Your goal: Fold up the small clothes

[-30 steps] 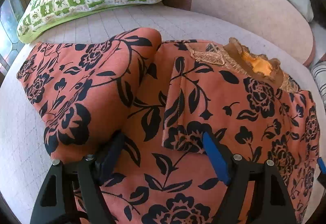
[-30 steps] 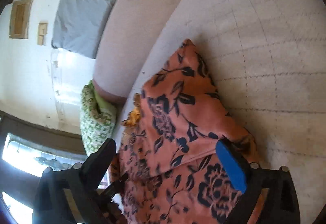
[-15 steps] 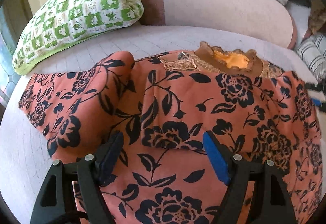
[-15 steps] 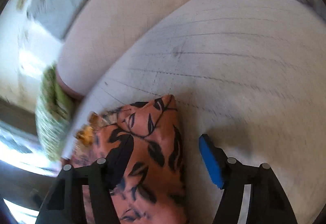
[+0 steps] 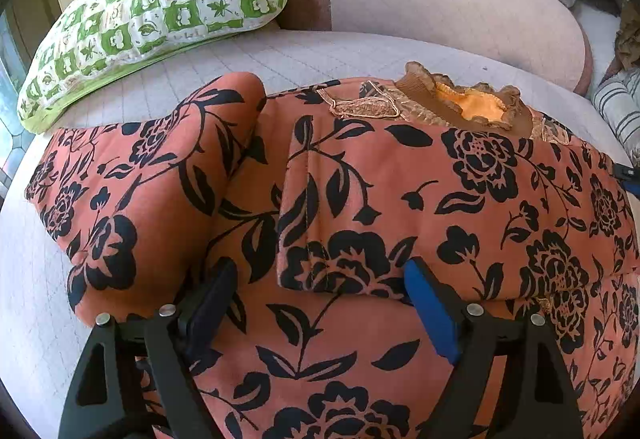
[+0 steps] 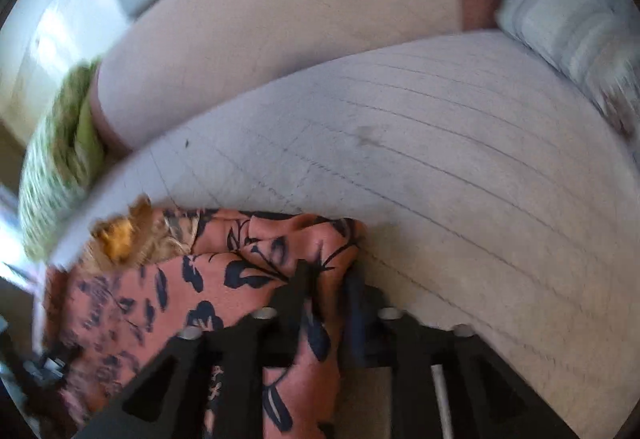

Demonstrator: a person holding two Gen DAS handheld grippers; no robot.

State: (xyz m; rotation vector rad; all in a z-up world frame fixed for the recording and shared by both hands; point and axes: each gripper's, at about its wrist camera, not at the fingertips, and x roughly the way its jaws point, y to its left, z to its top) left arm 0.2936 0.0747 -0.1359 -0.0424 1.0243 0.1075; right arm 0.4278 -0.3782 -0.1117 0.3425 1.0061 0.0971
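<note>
Floral top [image 5: 400,199] lies on the sofa seat [image 5: 312,55], sleeves folded in, body fold outstanding; left gripper [image 5: 320,303] open above it, right gripper [image 6: 328,279] just closing on its edge.

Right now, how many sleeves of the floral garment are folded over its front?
2. One sleeve lies folded at the left; the other sleeve lies across the chest of the floral garment, below the collar.

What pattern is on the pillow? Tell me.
The pillow has green and white checks with leaf and flower prints, seen best in the left wrist view.
</note>
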